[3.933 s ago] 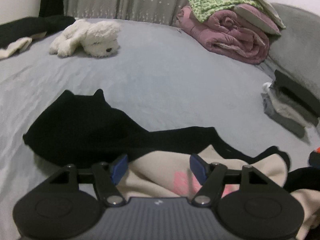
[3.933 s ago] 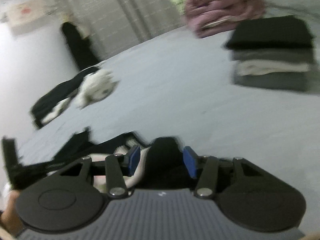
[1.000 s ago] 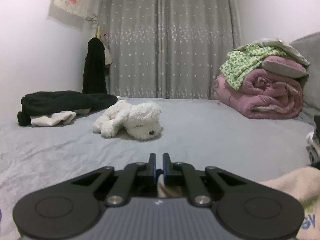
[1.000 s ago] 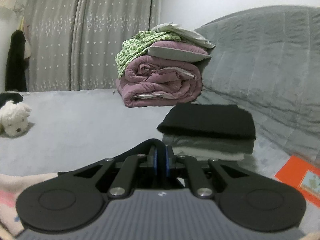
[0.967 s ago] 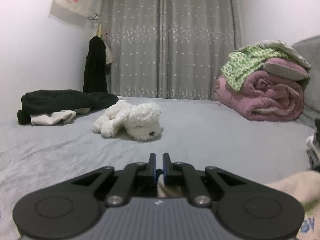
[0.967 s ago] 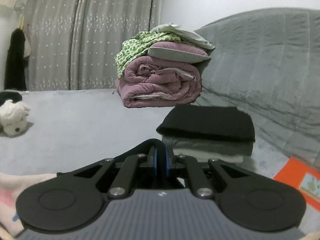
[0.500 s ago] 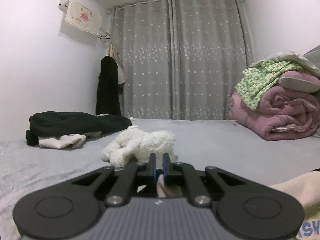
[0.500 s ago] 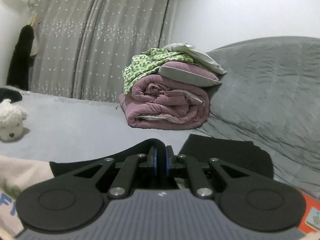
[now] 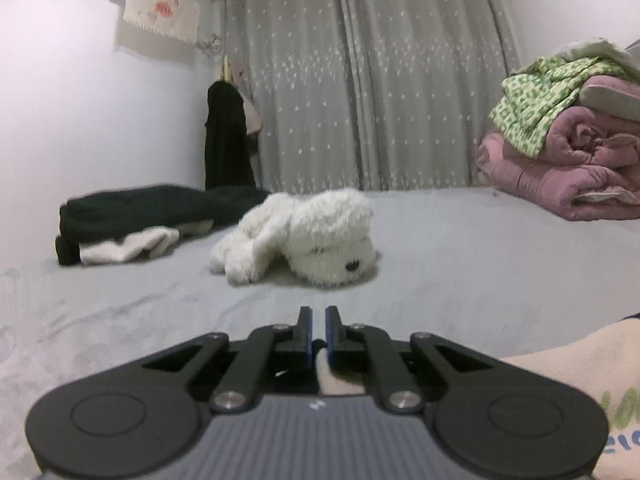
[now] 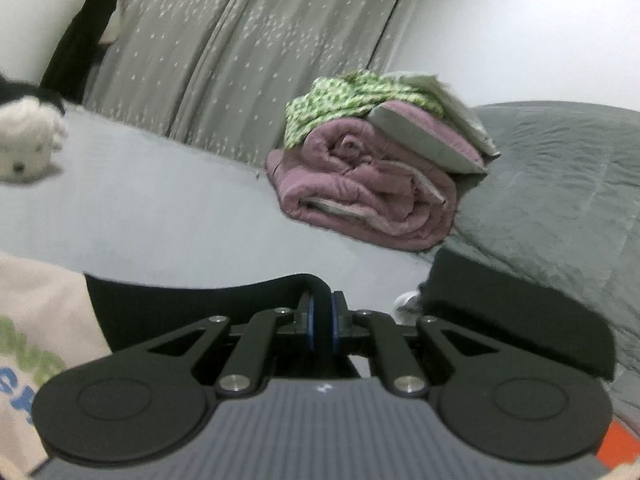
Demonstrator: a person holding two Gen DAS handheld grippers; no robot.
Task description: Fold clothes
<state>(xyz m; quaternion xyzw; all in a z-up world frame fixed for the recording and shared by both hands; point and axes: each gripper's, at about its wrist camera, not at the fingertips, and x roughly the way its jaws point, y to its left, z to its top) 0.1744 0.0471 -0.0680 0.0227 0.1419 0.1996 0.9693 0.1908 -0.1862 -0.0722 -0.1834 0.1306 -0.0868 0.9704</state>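
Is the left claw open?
No, the left claw is shut on a fold of the cream garment.

White walls (image 9: 80, 128); grey star-dotted curtains (image 9: 380, 100); grey-sheeted bed (image 9: 460, 248).

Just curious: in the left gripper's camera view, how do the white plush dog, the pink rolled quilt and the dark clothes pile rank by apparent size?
1. white plush dog, though it lies nearest the camera
2. and 3. dark clothes pile and pink rolled quilt: unsure, since the frame cuts off the quilt

The cream garment (image 10: 36, 320) bears green and blue printed letters, cut off and too blurred to read.
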